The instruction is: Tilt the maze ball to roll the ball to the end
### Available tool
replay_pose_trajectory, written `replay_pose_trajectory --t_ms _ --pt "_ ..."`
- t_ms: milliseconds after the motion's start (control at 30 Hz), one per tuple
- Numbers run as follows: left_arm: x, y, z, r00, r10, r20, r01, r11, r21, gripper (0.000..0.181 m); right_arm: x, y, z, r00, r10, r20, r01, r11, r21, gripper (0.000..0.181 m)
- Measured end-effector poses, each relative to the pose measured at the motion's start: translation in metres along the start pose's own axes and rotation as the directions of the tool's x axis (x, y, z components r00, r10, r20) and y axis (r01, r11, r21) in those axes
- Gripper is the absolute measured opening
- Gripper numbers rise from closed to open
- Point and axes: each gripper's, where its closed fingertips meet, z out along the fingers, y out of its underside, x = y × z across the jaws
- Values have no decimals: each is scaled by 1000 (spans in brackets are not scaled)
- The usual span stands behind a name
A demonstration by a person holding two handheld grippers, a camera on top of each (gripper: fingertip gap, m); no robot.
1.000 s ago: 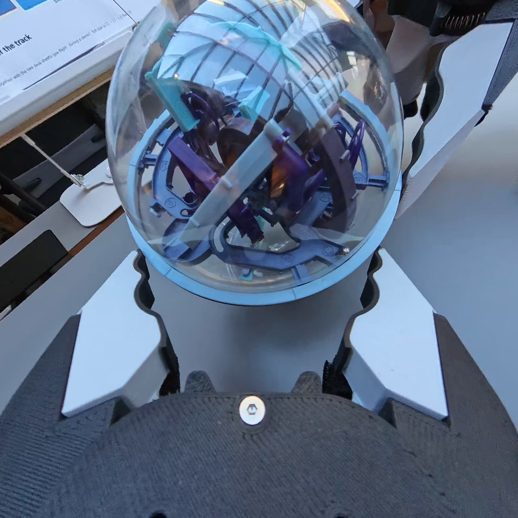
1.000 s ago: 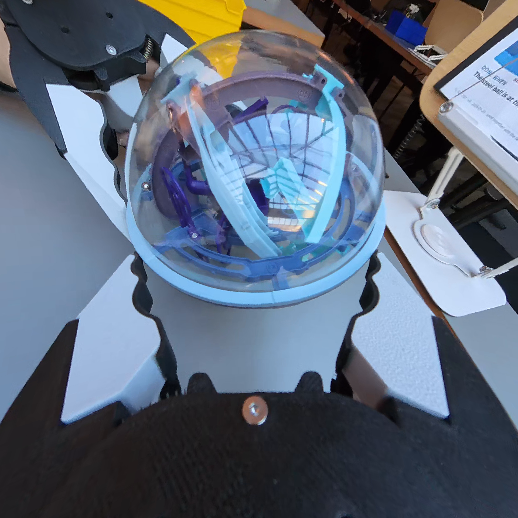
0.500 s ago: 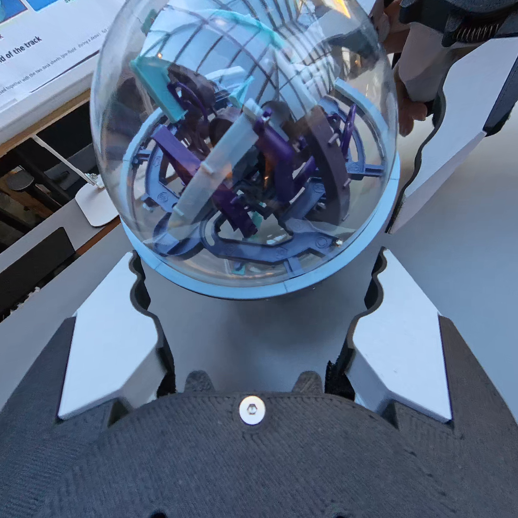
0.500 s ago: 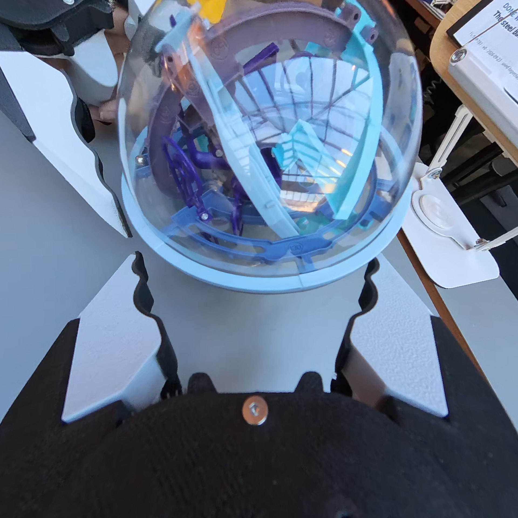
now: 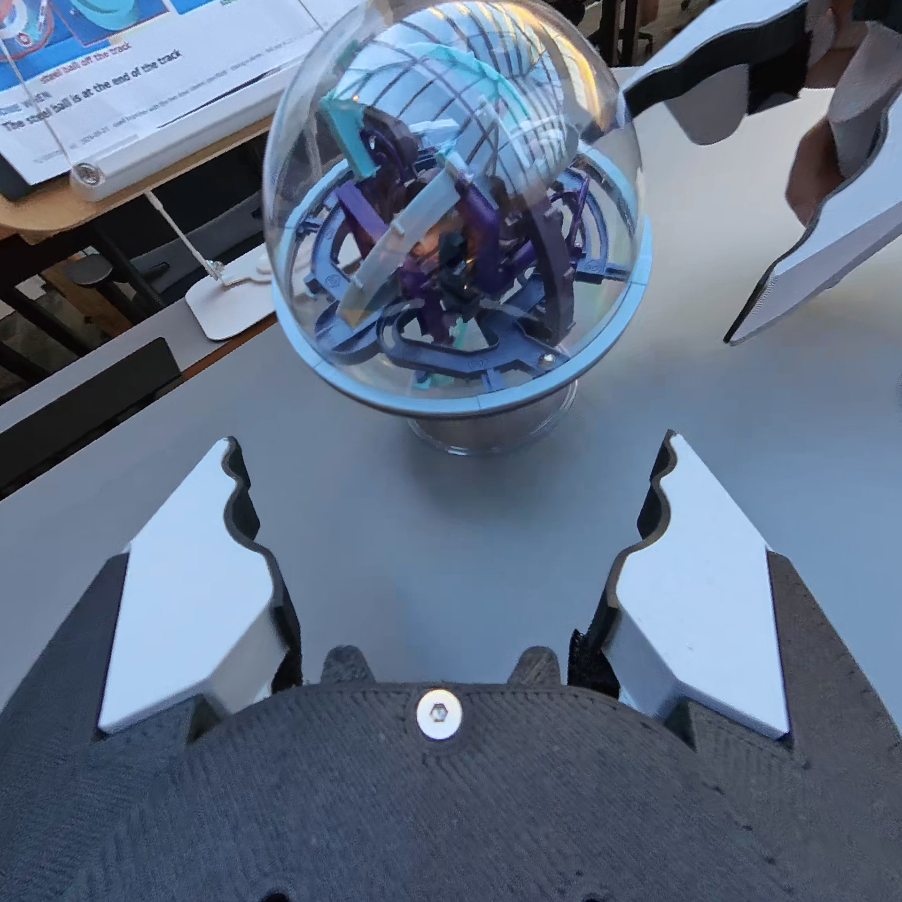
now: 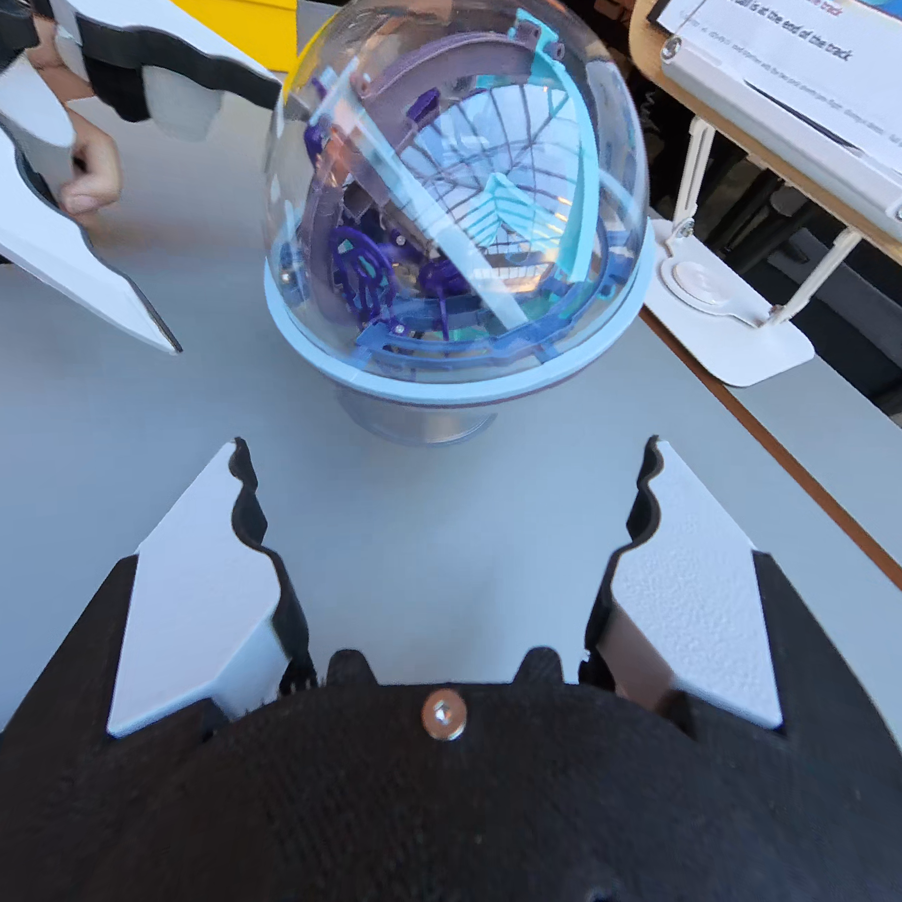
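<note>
The maze ball [image 5: 456,234] is a clear plastic sphere with a pale blue ring around its middle; inside are curved tracks of purple, dark blue and turquoise plastic. It sits tilted on a short transparent round stand [image 5: 490,432] on the smooth grey table [image 5: 439,561], free of both tools. The left gripper [image 5: 449,449] has white, flat fingers with wavy black inner edges, and its jaws are spread wide, holding nothing. The right gripper [image 6: 444,451] looks the same, with jaws spread and empty, near the ball but apart from it. A white stand base [image 6: 722,312] lies beside the ball.
</note>
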Motion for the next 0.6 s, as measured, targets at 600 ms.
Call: replay_pose_trajectory --t_ms 600 --pt "-37 107 -81 840 -355 410 487 827 -282 158 -116 19 12 615 572 -542 -713 697 -73 154"
